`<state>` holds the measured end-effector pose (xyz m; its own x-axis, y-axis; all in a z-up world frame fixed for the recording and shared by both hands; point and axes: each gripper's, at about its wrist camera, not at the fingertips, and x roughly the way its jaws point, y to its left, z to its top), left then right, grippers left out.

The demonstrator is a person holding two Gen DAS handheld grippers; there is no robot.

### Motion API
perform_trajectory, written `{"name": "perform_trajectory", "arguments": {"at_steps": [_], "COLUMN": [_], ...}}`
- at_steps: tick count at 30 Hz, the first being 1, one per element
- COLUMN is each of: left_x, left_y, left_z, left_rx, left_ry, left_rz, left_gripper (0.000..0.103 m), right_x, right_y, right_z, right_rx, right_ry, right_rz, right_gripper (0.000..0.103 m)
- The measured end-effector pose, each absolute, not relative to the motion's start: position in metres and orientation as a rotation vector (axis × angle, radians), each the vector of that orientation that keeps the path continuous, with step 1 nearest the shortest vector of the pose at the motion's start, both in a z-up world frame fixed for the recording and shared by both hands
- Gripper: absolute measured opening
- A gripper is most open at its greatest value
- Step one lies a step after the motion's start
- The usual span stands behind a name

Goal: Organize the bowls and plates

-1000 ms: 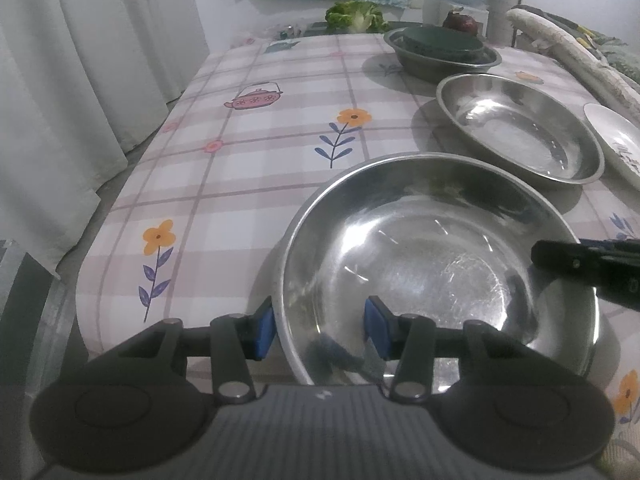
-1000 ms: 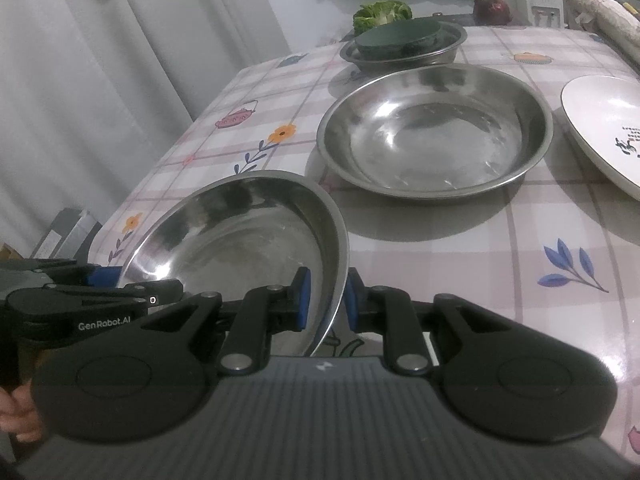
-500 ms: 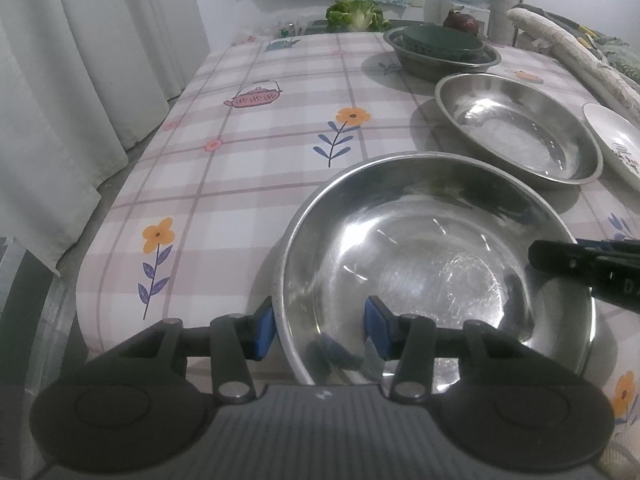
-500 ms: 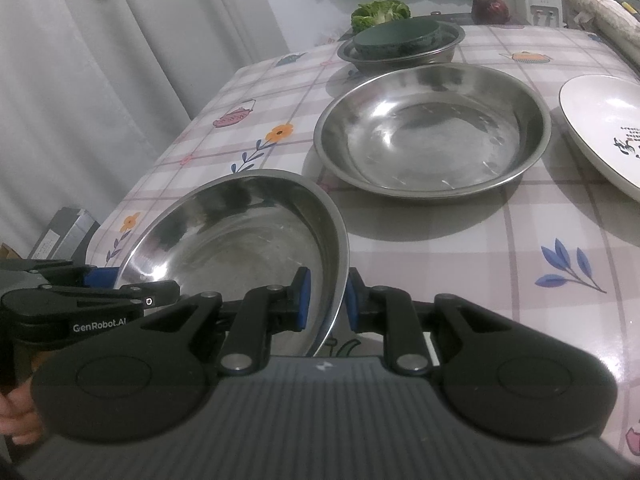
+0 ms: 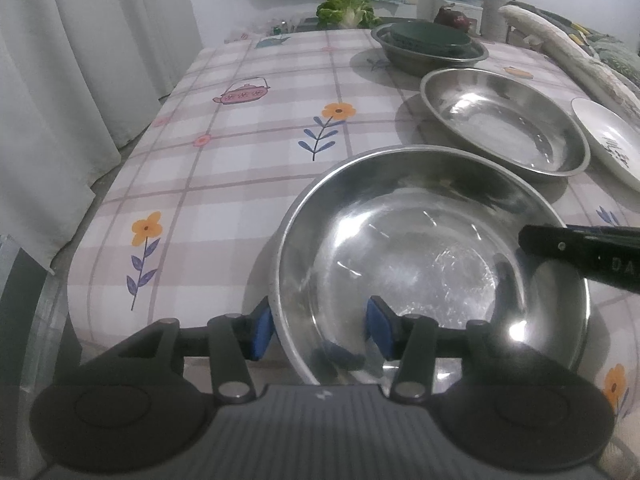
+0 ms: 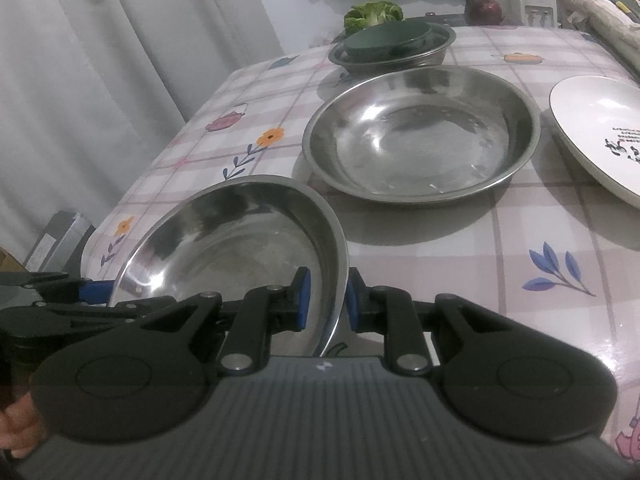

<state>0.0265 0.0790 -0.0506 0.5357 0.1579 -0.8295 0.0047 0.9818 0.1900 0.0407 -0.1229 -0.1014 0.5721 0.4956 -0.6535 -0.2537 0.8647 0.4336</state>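
A large steel bowl (image 5: pixel 432 248) sits near the table's front edge, also in the right wrist view (image 6: pixel 240 248). My left gripper (image 5: pixel 320 330) is open with its jaws astride the bowl's near rim. My right gripper (image 6: pixel 326 304) is shut on the bowl's right rim. A second steel bowl (image 5: pixel 504 120) (image 6: pixel 420 136) lies just behind. A white plate (image 5: pixel 608 136) (image 6: pixel 596 132) lies to its right. At the back, a steel bowl (image 5: pixel 428 54) (image 6: pixel 392 54) holds a dark green dish (image 5: pixel 430 36) (image 6: pixel 388 38).
The flowered tablecloth (image 5: pixel 248 136) covers the table; its left edge drops beside white curtains (image 5: pixel 80 80). Green vegetables (image 5: pixel 346 10) and a dark red vegetable (image 6: pixel 484 10) lie at the far end. A rolled cloth (image 5: pixel 560 40) lies along the right side.
Both grippers and the near bowl have shifted slightly; the views have edged a little towards the second bowl. The grips are unchanged.
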Motion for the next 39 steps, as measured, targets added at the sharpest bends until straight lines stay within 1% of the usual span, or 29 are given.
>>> {"name": "perform_trajectory", "arguments": {"at_steps": [39], "left_x": [0.0356], "left_y": [0.0830], "left_z": [-0.0524], "left_rx": [0.144], "left_ry": [0.991], "left_rz": [0.096], "left_gripper": [0.051], "right_x": [0.0442], "right_y": [-0.1205], "right_z": [-0.1061], "right_rx": [0.316], "right_ry": [0.871], "right_rz": [0.443], "right_gripper": [0.018]}}
